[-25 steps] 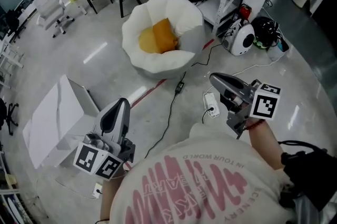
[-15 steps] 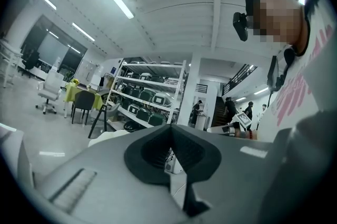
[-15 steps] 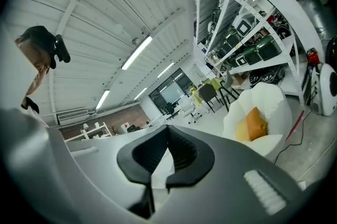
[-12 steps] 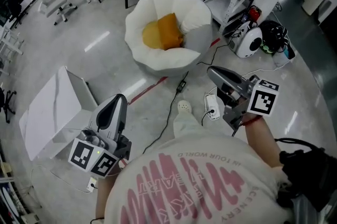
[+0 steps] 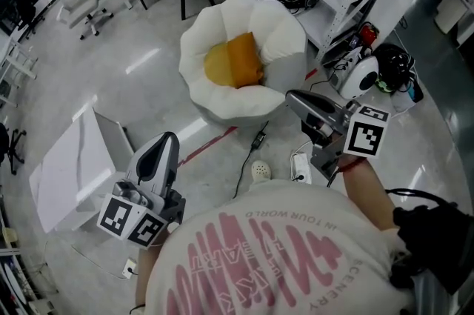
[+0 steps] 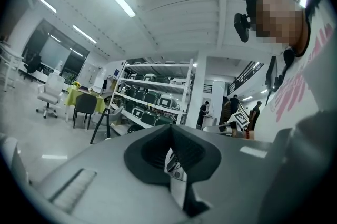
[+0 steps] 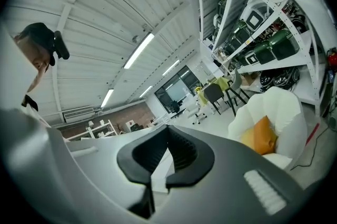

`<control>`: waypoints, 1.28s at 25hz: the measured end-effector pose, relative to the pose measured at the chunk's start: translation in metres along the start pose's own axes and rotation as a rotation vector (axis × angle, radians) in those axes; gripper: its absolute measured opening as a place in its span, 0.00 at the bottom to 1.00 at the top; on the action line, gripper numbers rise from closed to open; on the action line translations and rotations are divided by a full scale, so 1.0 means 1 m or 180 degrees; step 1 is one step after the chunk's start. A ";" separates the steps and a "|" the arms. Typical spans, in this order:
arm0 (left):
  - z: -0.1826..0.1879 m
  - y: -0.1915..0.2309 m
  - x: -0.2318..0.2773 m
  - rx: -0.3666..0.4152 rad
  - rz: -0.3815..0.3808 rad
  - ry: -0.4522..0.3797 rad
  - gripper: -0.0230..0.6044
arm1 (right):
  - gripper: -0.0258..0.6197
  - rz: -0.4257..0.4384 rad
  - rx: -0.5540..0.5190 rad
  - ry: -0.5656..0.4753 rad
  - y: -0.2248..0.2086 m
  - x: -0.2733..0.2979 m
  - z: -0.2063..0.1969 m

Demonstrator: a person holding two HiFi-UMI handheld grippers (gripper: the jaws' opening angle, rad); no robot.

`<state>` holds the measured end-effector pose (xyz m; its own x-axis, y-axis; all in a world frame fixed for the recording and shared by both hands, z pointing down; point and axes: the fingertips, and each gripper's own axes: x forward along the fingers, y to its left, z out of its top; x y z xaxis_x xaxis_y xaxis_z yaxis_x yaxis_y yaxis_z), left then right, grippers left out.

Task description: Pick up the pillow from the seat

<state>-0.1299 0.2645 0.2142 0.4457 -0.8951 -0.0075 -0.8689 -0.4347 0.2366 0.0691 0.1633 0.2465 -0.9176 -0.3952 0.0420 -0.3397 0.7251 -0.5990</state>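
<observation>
Resting in the white seat [image 5: 275, 30], the orange pillow [image 5: 235, 63] lies well apart from both grippers. Left gripper [image 5: 168, 138] and right gripper [image 5: 292, 98] point toward the seat, jaws closed together, with nothing between them.

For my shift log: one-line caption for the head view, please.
Approach: left gripper and right gripper, shut and empty, short of the white seat holding the orange pillow.

Pillow [image 5: 234, 62] on seat [image 5: 278, 39]
Orange, square, propped tilted in hollow of white, petal-shaped floor seat; leaning against its back cushions
</observation>
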 end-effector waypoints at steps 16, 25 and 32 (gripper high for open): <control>0.014 0.059 0.143 0.0035 0.0164 -0.0083 0.06 | 0.05 0.0095 -0.0022 -0.0024 -0.127 0.052 0.098; -0.008 0.080 0.187 -0.0073 0.0227 0.0116 0.06 | 0.05 0.0074 0.0163 -0.0028 -0.175 0.070 0.103; -0.028 0.102 0.224 -0.0216 0.0013 0.0287 0.06 | 0.05 -0.0022 0.0489 0.0084 -0.208 0.100 0.083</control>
<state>-0.1130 0.0224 0.2636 0.4626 -0.8829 0.0803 -0.8556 -0.4208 0.3016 0.0649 -0.0741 0.3093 -0.9212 -0.3834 0.0663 -0.3123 0.6269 -0.7138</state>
